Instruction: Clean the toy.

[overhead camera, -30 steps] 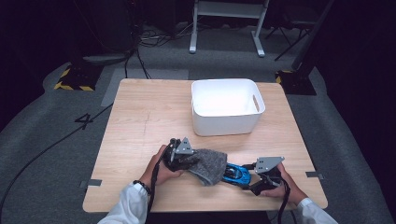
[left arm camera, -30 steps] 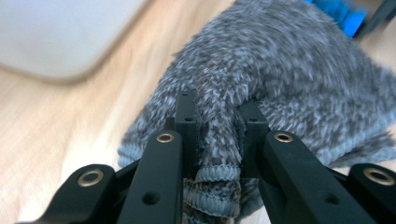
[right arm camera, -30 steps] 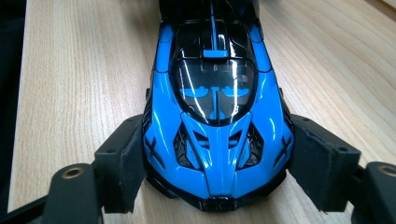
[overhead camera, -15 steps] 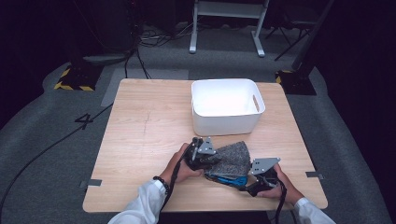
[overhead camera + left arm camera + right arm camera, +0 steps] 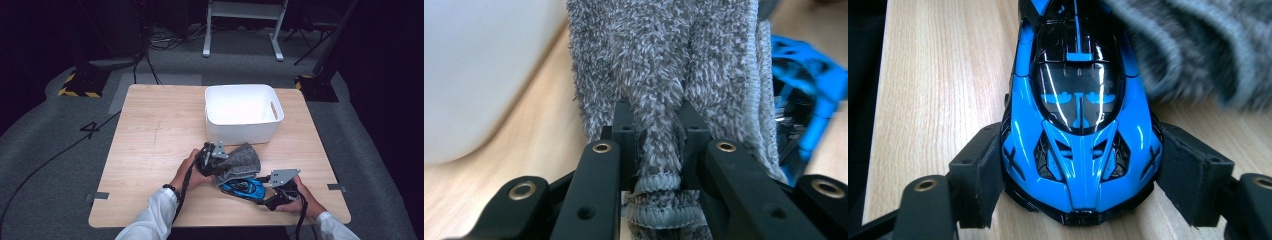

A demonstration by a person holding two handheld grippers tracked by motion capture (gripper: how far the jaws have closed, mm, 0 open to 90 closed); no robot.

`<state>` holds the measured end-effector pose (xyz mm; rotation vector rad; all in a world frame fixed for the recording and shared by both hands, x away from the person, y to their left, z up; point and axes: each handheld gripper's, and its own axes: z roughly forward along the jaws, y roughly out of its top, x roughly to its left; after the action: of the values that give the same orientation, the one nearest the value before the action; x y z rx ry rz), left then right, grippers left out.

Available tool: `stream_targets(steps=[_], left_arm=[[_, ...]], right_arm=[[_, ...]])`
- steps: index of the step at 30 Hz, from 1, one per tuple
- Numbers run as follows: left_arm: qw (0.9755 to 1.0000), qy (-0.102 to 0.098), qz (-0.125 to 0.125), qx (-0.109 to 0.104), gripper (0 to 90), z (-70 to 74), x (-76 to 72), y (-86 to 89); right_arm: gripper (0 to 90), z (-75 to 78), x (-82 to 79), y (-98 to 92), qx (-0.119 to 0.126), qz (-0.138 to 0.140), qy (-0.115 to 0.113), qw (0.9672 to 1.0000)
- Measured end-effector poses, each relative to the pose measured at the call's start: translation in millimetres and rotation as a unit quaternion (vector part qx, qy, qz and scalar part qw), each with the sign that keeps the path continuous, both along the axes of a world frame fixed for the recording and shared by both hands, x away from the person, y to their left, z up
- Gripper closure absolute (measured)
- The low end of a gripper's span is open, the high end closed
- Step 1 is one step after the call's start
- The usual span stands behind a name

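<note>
We find the left tongs [image 5: 651, 150] clamped on a fold of the grey cloth [image 5: 664, 65]. The right tongs [image 5: 1078, 185] grip the blue toy car [image 5: 1078, 115] by its sides. The cloth lies over the car's far end, between both tongs on the table [image 5: 150, 130].

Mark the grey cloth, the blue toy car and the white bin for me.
grey cloth [image 5: 659, 65], left gripper view, on the fluffy pile above the fingers.
blue toy car [image 5: 1079, 145], right gripper view, on the blue bodywork below the dark windscreen.
white bin [image 5: 239, 131], high view, on the near outer wall.
</note>
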<state>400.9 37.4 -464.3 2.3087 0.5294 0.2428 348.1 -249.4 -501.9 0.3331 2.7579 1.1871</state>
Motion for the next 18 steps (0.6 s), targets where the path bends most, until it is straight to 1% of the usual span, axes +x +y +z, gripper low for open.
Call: stream_targets(steps=[1, 3, 4, 5, 7, 8, 10, 12, 13, 14, 15, 17, 18], left_arm=[[1.0, -0.003, 0.007, 0.002, 76.4, 0.4, 1.6, 3.9], [0.9996, -0.012, 0.018, 0.019, 76.4, -0.1, 4.0, 9.8], [0.9996, -0.01, 0.021, 0.019, 76.4, -1.2, 5.3, 11.7], [0.9996, -0.007, 0.023, 0.013, 76.4, -2.5, 6.7, 12.7], [0.9998, -0.007, 0.015, 0.006, 76.4, -4.2, 8.3, 9.8], [0.9999, -0.008, 0.008, 0.01, 76.3, -4.4, 8.4, 6.5], [0.9998, -0.007, -0.016, 0.009, 76.2, -5.0, 8.2, -1.6], [0.9989, -0.008, -0.034, 0.03, 76.2, -6.6, 7.5, -10.4], [0.9984, -0.007, -0.043, 0.036, 76.2, -8.1, 7.4, -13.3], [0.998, -0.002, -0.05, 0.04, 76.2, -9.7, 7.4, -14.6], [0.9974, 0.0, -0.057, 0.044, 76.3, -11.1, 8.2, -14.7], [0.9967, 0.006, -0.063, 0.05, 76.5, -11.6, 9.8, -11.5], [0.9965, 0.006, -0.064, 0.054, 76.5, -11.8, 10.6, -9.2]], right_arm=[[26.1, -0.5, 0.0, -1.0, -0.001, 0.002, 0.001, 1.0], [26.0, -0.7, -0.3, -2.4, 0.001, 0.007, 0.003, 1.0], [26.1, -0.6, -0.6, -2.2, 0.002, 0.008, 0.004, 1.0], [26.1, -0.4, -0.4, -1.5, 0.001, 0.011, 0.004, 0.9999], [26.0, -0.4, -0.2, 2.1, 0.001, 0.014, 0.002, 0.9999], [26.0, -0.2, -0.3, 4.3, 0.0, 0.017, 0.0, 0.9999], [26.0, 0.3, 0.0, 7.8, -0.002, 0.021, -0.002, 0.9998], [26.0, 0.4, 0.2, 9.4, -0.004, 0.023, -0.004, 0.9997], [26.0, 0.4, 0.3, 9.1, -0.005, 0.023, -0.003, 0.9997], [26.1, 0.1, 0.5, 8.7, -0.003, 0.024, -0.003, 0.9997], [26.0, -0.1, 0.7, 8.4, -0.002, 0.024, -0.001, 0.9997], [26.0, -0.1, 0.9, 7.9, -0.004, 0.023, 0.0, 0.9997], [26.0, -0.1, 1.1, 7.8, -0.004, 0.023, 0.0, 0.9997]])
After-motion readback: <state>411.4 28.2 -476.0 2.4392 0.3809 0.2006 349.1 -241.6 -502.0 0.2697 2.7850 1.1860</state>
